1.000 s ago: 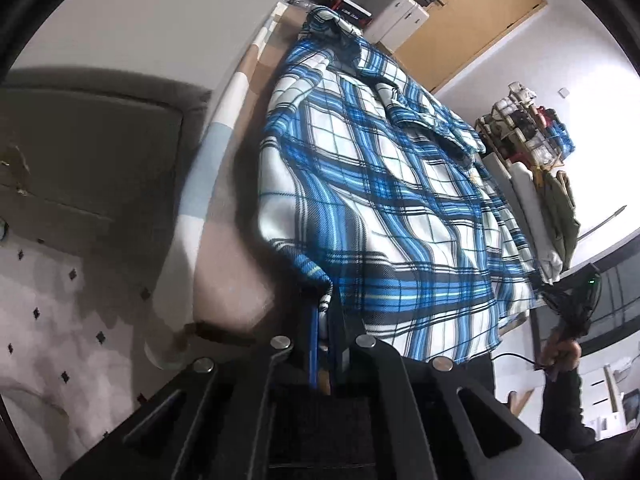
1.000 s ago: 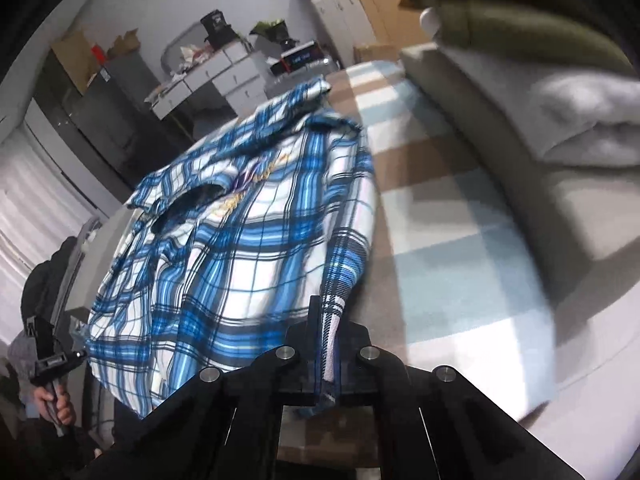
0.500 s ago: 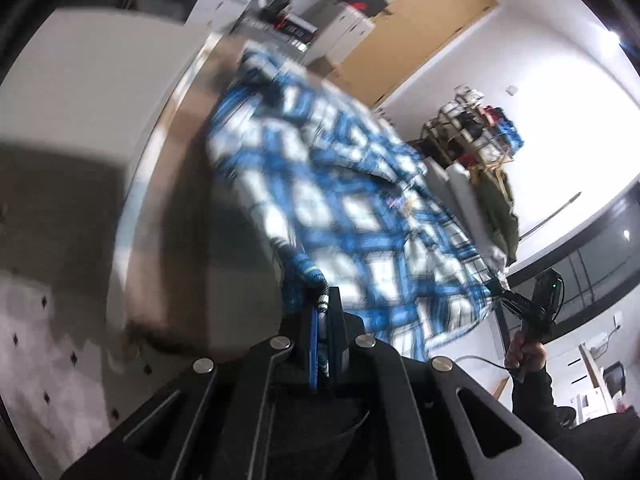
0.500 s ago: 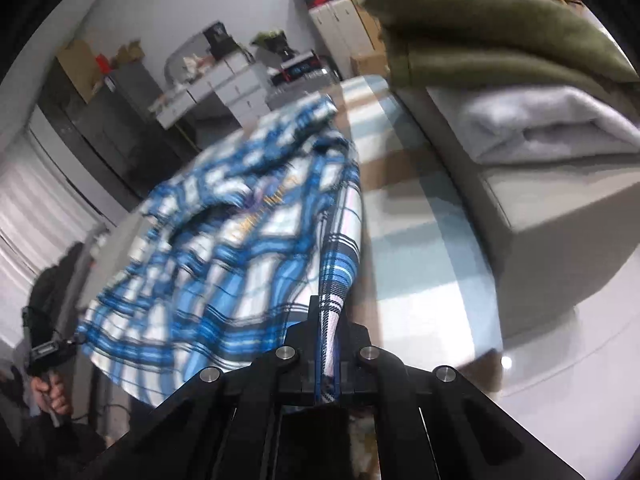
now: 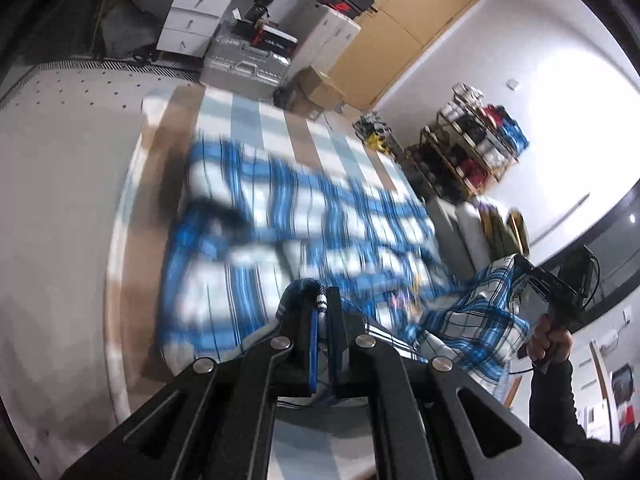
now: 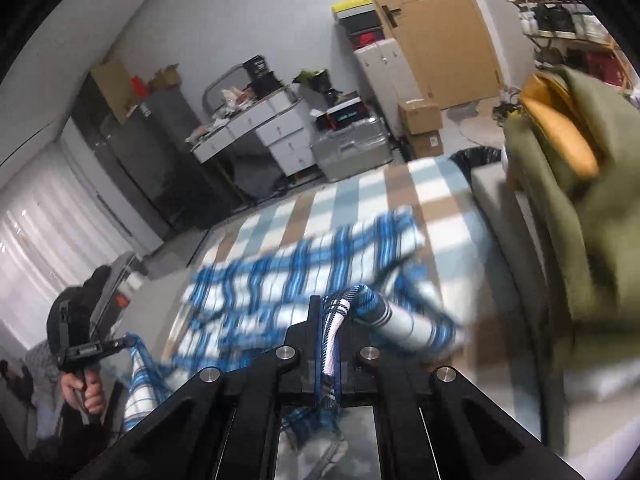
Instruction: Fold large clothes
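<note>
A large blue, white and black plaid shirt (image 5: 288,236) lies on a bed with a checked beige, blue and white cover (image 5: 256,116); it is motion-blurred. My left gripper (image 5: 321,300) is shut on one edge of the shirt and holds it raised above the bed. My right gripper (image 6: 329,312) is shut on another bunched edge of the shirt (image 6: 304,276), also lifted. Each gripper shows in the other's view, held in a hand: the right gripper (image 5: 548,280) and the left gripper (image 6: 96,350), with cloth hanging from both.
A pile of olive and orange folded clothes (image 6: 568,184) sits on a grey bench (image 6: 516,232) at the bed's right. White drawers (image 6: 280,136), a silver case (image 6: 352,148), boxes and a wooden door (image 6: 444,32) stand beyond the bed. A shoe rack (image 5: 476,140) stands by the wall.
Both grippers have risen and swung forward over the bed, carrying the shirt's held edges up and over the rest of the shirt. The views now look down the bed's length.
</note>
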The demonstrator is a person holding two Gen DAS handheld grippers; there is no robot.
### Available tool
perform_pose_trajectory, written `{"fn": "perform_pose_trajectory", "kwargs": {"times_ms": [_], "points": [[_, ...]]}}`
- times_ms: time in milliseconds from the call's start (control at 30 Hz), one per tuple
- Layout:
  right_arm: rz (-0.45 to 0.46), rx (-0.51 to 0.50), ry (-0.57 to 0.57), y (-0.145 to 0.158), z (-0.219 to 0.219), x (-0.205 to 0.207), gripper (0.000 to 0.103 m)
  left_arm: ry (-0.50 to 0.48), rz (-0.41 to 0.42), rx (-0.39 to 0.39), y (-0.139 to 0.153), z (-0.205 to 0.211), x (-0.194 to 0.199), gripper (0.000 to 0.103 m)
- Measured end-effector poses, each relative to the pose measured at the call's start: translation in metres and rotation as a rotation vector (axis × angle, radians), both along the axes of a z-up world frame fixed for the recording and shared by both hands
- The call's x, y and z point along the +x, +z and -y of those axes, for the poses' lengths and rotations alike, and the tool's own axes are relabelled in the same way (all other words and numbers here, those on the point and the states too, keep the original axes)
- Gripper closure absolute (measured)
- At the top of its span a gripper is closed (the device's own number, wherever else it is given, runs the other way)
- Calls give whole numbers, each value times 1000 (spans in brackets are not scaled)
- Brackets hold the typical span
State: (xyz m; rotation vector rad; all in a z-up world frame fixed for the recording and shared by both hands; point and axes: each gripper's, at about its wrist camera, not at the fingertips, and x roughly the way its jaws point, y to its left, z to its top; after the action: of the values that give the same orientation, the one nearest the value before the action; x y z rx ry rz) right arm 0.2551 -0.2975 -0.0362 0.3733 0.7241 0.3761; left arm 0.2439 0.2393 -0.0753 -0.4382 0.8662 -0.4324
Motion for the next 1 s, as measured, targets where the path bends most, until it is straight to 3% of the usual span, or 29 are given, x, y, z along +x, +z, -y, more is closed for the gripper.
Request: {"fn": "perform_pose_trajectory", "kwargs": {"times_ms": [133, 267, 367, 467, 567, 600, 633, 667, 700, 733, 767, 867, 933, 1000], "points": [[-95, -4, -69, 6, -4, 78, 100, 51, -33, -25, 20, -21, 46, 103], [-223, -44, -101, -8, -9, 153, 99, 139, -94, -1, 19, -43, 102, 103], [-345, -67, -132, -35, -7, 201, 97, 217, -146, 20, 1, -59, 138, 103], [-448, -77, -144, -71, -4, 240, 96, 258, -260, 54, -32, -67, 164, 103], [-508, -82, -152, -97, 1, 255, 95, 283, -358, -19, -61, -80, 169, 98], [-504, -58, -160, -101, 6, 256, 94, 285, -358, -41, -65, -84, 163, 94], [-485, -38, -173, -101, 11, 255, 87, 287, -336, -43, -62, -86, 157, 91], [-463, -30, -185, -98, 14, 255, 80, 299, -309, -14, -56, -88, 150, 75], [-416, -26, -195, -90, 18, 252, 64, 324, -275, 26, -47, -90, 142, 52], [-358, -36, -202, -80, 21, 245, 51, 352, -222, 45, -35, -93, 131, 39], [-299, -54, -206, -68, 22, 238, 47, 370, -179, 49, -24, -95, 125, 29], [-164, -109, -127, -41, 11, 210, 35, 352, -92, 125, 4, -80, 101, 28], [-116, -162, 5, -35, -13, 184, 29, 232, -46, 188, 17, -45, 90, 28], [-100, -233, 125, -41, -39, 162, 29, 84, -60, 264, 18, -3, 83, 27]]}}
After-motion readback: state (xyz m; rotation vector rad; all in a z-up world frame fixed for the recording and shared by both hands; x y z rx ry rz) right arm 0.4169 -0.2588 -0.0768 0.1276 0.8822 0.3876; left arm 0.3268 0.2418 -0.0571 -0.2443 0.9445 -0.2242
